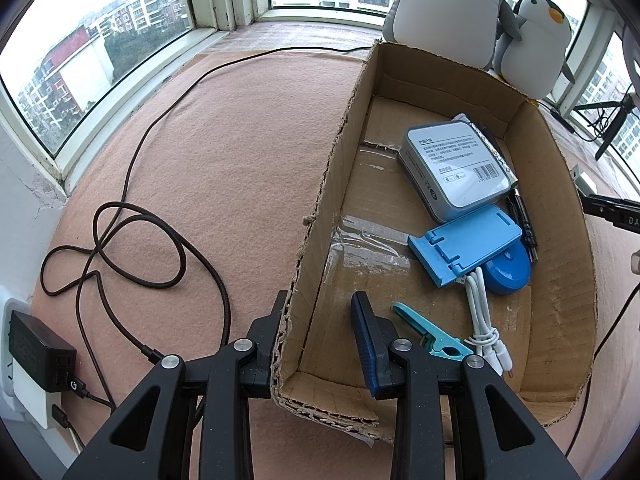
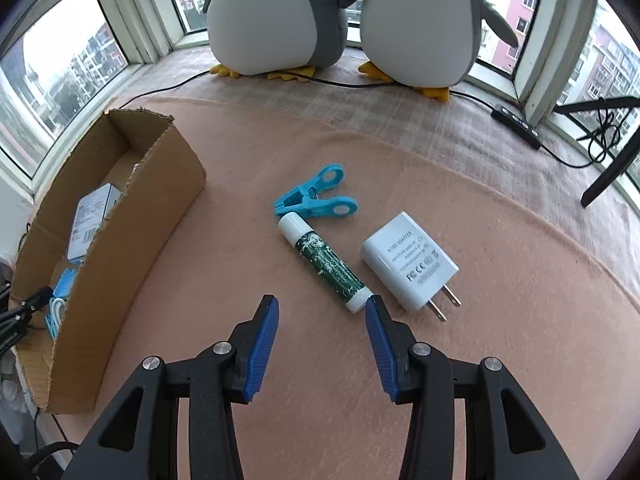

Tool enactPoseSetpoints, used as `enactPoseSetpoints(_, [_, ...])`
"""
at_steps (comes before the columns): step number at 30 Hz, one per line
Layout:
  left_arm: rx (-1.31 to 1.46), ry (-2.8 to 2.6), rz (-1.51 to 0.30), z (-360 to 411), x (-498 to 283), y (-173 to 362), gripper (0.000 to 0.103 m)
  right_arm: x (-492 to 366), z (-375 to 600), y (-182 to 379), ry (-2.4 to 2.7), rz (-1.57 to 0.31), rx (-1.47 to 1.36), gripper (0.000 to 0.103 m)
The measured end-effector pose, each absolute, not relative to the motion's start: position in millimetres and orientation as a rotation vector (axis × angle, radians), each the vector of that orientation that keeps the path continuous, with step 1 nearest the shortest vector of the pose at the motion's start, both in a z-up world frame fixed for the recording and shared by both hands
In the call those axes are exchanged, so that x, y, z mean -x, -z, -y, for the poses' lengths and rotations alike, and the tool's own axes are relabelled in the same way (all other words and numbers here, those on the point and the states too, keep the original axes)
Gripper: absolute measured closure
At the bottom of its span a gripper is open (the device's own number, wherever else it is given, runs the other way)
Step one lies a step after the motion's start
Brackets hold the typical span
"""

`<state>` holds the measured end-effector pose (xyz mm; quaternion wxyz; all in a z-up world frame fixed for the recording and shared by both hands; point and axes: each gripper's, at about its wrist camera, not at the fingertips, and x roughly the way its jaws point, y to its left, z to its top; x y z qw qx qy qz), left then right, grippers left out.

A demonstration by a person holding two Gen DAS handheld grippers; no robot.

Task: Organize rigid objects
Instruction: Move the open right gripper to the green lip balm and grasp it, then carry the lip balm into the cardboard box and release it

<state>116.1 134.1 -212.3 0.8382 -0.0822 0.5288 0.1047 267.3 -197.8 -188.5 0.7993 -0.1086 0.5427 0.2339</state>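
Left gripper [image 1: 320, 312]: jaws astride the near left wall of the cardboard box [image 1: 320, 216], one finger outside and one inside, closed on the cardboard; a judgement: this grip steadies the light box so it does not slide while things are dropped in.
Right gripper [image 2: 322, 316]: jaws parted and empty, pointing steeply down over the felt; its right fingertip sits just beside the bottom end of the glue stick [image 2: 326, 264], not yet around it.
Likely step: lining up on the glue stick for a pick; it lies slantwise to the jaws, so the wrist probably needs turning to close across its width.
Things left outside the box: glue stick, blue clothes peg [image 2: 316, 198] and white power adapter [image 2: 410, 262], all on the peach felt surface [image 2: 480, 220] to the right of the box; the peg touches the stick's white cap; the adapter lies just beside the stick, prongs toward the camera.
Already in the box: grey tin [image 1: 456, 168], blue phone stand [image 1: 466, 244], a round blue object [image 1: 510, 270] partly under it, white cable [image 1: 486, 320], teal clip [image 1: 430, 334], a dark pen-like thing along the far wall.
In the way: the adapter crowds the stick's far side, leaving little room for a finger; the box's right wall stands between pick and drop, so a carried thing must go over it.
Around: two plush penguins [image 2: 340, 16] at the window, a brown cord [image 1: 132, 240] looped left of the box, a black charger [image 1: 38, 356].
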Motion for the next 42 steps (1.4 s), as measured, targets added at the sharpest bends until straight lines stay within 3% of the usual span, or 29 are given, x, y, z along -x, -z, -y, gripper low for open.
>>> enactPoseSetpoints(15, [0.175, -0.223, -1.119, -134, -115, 213, 0.07, -287, 171, 198, -0.524, -1.172, 0.35, 0.062])
enactPoseSetpoints(24, [0.175, -0.222, -1.118, -134, -115, 213, 0.07, -282, 161, 201, -0.533, -1.196, 0.361, 0.089])
enactPoseSetpoints(35, [0.177, -0.221, -1.117, -134, -115, 213, 0.07, -253, 172, 197, -0.55, -1.225, 0.218, 0.089])
enactPoseSetpoints(42, [0.176, -0.221, -1.116, -134, -115, 213, 0.07, -231, 171, 162, -0.601, -1.174, 0.126, 0.089])
